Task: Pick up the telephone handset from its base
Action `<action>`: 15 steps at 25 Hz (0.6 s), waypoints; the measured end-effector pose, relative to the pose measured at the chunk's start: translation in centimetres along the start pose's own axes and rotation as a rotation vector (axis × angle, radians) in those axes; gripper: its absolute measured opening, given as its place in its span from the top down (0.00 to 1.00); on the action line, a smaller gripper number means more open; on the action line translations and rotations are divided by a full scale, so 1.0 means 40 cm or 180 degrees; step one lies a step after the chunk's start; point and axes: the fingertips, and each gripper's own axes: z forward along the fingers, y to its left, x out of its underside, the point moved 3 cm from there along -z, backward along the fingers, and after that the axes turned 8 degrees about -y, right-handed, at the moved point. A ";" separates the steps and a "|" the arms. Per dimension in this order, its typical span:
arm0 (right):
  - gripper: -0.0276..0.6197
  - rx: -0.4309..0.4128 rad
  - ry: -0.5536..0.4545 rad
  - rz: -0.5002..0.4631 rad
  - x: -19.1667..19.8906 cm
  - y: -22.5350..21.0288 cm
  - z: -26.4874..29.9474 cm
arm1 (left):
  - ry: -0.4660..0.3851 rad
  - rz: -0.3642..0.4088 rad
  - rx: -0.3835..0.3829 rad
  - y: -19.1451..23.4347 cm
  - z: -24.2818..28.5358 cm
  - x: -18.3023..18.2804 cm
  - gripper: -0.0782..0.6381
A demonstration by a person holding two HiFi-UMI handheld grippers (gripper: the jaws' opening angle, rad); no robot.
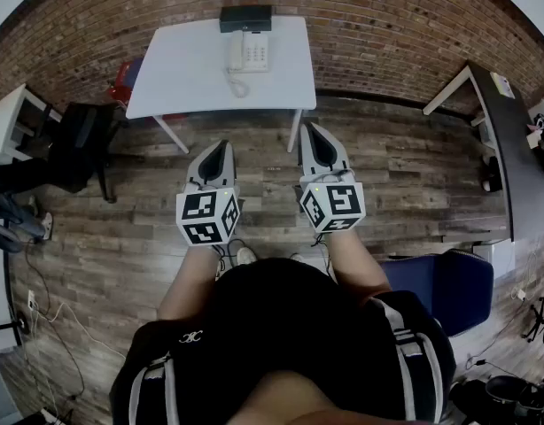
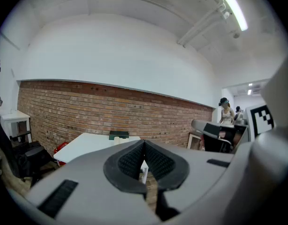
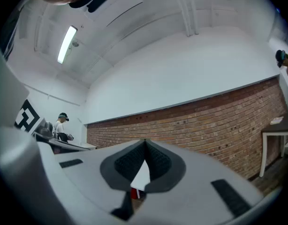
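You're well back from the desk, both grippers closed and empty, handset not yet lifted

Rough brick wall (image 1: pixel 369 25), wood-plank floor (image 1: pixel 396 175), flat white desk (image 1: pixel 188 73) pushed against the wall; left gripper (image 1: pixel 221 145) and right gripper (image 1: pixel 312 131) hover side by side, grey tapered jaws pressed together on nothing, likely staged for the approach; smooth white telephone (image 1: pixel 252 51) sits at the desk's far edge, slim handset (image 1: pixel 236 53) cradled on its left side

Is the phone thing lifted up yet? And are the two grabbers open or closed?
White telephone handset: resting on its white base, not lifted.
Coiled white cord: slack on the white table.
Left gripper: fingers shut, empty.
Right gripper: fingers shut, empty.
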 end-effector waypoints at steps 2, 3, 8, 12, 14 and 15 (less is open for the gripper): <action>0.96 -0.0042 0.0020 0.0003 0.003 0.010 -0.002 | -0.0001 -0.0015 -0.0003 0.000 -0.002 0.001 0.89; 0.96 -0.0071 0.0033 0.0009 0.005 0.015 -0.003 | -0.0004 -0.0024 -0.0008 -0.001 -0.003 0.002 0.89; 0.96 -0.0160 0.0063 0.0086 0.012 0.030 -0.007 | -0.0011 -0.0063 -0.0034 -0.009 -0.003 0.003 0.89; 0.96 -0.0212 0.0060 0.0088 0.012 0.054 0.007 | -0.0011 -0.0102 -0.0027 0.009 -0.002 0.004 0.89; 0.96 -0.0205 0.0052 0.0062 0.012 0.062 0.014 | -0.0020 -0.0111 -0.0015 0.019 0.000 0.003 0.89; 0.96 -0.0187 0.0044 0.0037 0.010 0.065 0.018 | -0.0029 -0.0113 -0.0005 0.024 0.001 0.001 0.89</action>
